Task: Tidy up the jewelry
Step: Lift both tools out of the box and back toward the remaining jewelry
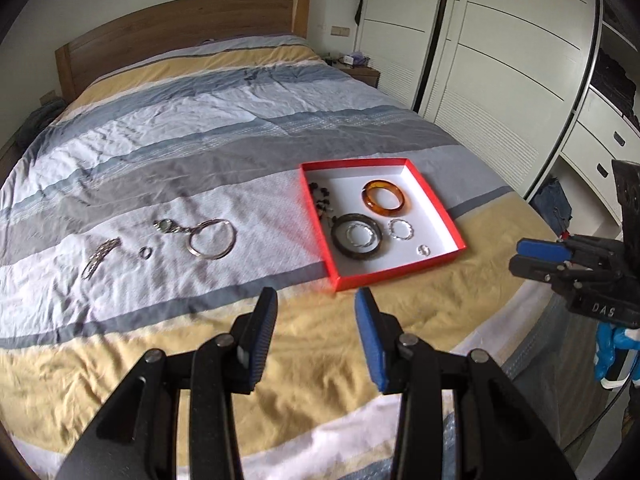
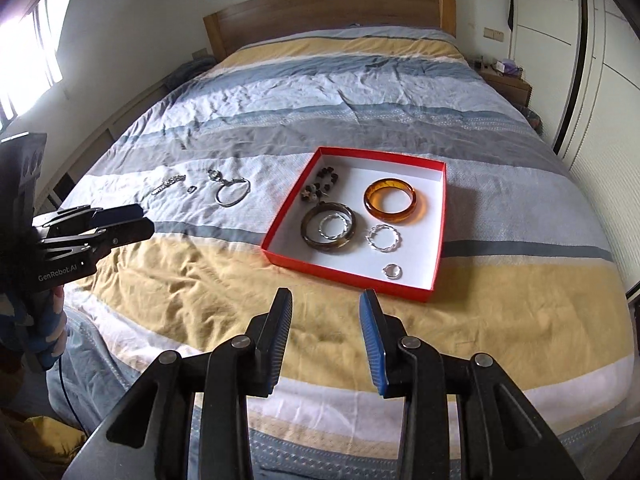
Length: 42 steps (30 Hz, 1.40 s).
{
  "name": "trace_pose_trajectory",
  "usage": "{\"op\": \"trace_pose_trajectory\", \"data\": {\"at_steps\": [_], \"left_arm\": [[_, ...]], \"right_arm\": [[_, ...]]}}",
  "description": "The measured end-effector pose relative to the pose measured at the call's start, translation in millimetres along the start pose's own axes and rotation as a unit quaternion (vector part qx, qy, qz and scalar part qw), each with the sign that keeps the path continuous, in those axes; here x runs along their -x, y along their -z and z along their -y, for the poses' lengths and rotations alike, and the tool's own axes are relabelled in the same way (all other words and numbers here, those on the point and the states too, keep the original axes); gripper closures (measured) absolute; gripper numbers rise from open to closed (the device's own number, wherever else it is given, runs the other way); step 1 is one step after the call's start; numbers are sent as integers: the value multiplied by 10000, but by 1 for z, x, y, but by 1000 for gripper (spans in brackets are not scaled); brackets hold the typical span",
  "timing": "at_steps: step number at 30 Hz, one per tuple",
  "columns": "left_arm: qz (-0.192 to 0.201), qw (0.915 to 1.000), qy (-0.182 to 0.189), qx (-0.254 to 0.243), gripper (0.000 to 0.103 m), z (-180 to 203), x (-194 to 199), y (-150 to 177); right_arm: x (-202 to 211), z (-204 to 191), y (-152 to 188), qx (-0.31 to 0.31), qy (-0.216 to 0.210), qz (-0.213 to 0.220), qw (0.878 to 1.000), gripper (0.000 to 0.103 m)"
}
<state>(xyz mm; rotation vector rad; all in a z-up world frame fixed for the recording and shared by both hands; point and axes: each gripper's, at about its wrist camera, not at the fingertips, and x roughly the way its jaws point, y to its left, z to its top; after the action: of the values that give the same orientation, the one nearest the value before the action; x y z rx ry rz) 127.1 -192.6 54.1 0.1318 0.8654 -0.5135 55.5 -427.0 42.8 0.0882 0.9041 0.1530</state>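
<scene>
A red tray (image 1: 436, 196) (image 2: 443, 208) lies on the bed. It holds an amber bangle (image 1: 383, 198) (image 2: 390, 201), a dark bangle (image 1: 355, 236) (image 2: 329, 227) with a silver ring inside, a twisted silver bracelet (image 2: 383, 238), a small ring (image 2: 392, 271) and dark beads (image 2: 322, 184). Left of the tray on the quilt lie a silver hoop with clasp (image 1: 210, 236) (image 2: 232, 192), a small ring (image 1: 145, 253) and a silver chain strap (image 1: 100, 258) (image 2: 168, 184). My left gripper (image 1: 316, 300) and right gripper (image 2: 326, 300) are open and empty, above the near bed edge.
The striped quilt (image 1: 200, 128) covers a bed with a wooden headboard (image 2: 328, 4). White wardrobes (image 1: 500, 60) stand to the right. A nightstand (image 2: 506, 82) sits by the headboard. The right gripper also shows in the left wrist view (image 1: 532, 258), the left one in the right wrist view (image 2: 132, 220).
</scene>
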Motion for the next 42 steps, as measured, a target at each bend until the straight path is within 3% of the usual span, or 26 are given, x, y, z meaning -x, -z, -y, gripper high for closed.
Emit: {"op": "trace_pose_trajectory", "data": {"at_steps": [12, 23, 33, 42], "left_arm": [[446, 9905, -690, 1100, 65, -94, 105, 75], [834, 9812, -879, 1501, 65, -127, 150, 102], [695, 9798, -949, 1616, 65, -145, 133, 114], [-51, 9809, -956, 1691, 65, -178, 46, 108]], "right_arm": [[52, -64, 8, 281, -216, 391, 9986, 68], [62, -128, 7, 786, -324, 436, 9954, 68], [22, -162, -5, 949, -517, 216, 9939, 68], [-81, -170, -30, 850, -691, -326, 9935, 68]]}}
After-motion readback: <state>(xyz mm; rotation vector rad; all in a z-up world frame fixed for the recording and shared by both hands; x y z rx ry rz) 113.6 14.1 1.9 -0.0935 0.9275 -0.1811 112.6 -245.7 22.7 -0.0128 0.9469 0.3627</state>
